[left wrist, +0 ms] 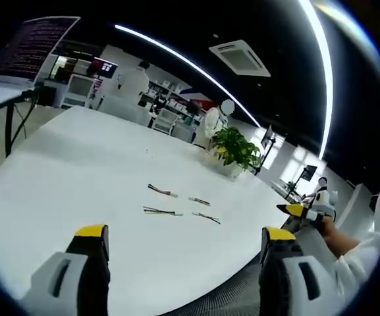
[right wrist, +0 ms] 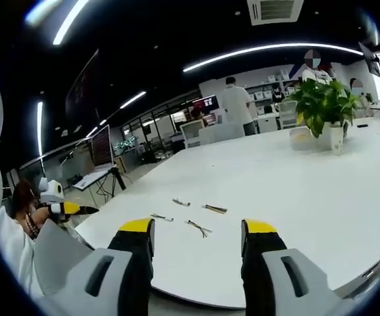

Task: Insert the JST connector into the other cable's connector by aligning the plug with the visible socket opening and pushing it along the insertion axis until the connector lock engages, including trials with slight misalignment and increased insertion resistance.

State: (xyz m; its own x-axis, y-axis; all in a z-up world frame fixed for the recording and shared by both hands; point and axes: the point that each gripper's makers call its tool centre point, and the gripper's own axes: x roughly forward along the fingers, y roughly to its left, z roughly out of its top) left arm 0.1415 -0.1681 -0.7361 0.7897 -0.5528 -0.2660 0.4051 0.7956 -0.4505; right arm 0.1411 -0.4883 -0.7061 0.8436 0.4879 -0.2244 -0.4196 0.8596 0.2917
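An open-plan office: four short cables (left wrist: 180, 204) lie loose near the white table (left wrist: 78, 164)'s front edge, a potted plant (right wrist: 323, 105) toward its far edge. Left gripper (left wrist: 183, 240) and right gripper (right wrist: 198, 230) hover wide-jawed and empty; grabbing thin wire, not housings, risks misaligned mating.

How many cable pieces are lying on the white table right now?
4. In the left gripper view: far left cable, far right cable, near left cable, near right cable. All lie apart, untouched. None seems hidden.
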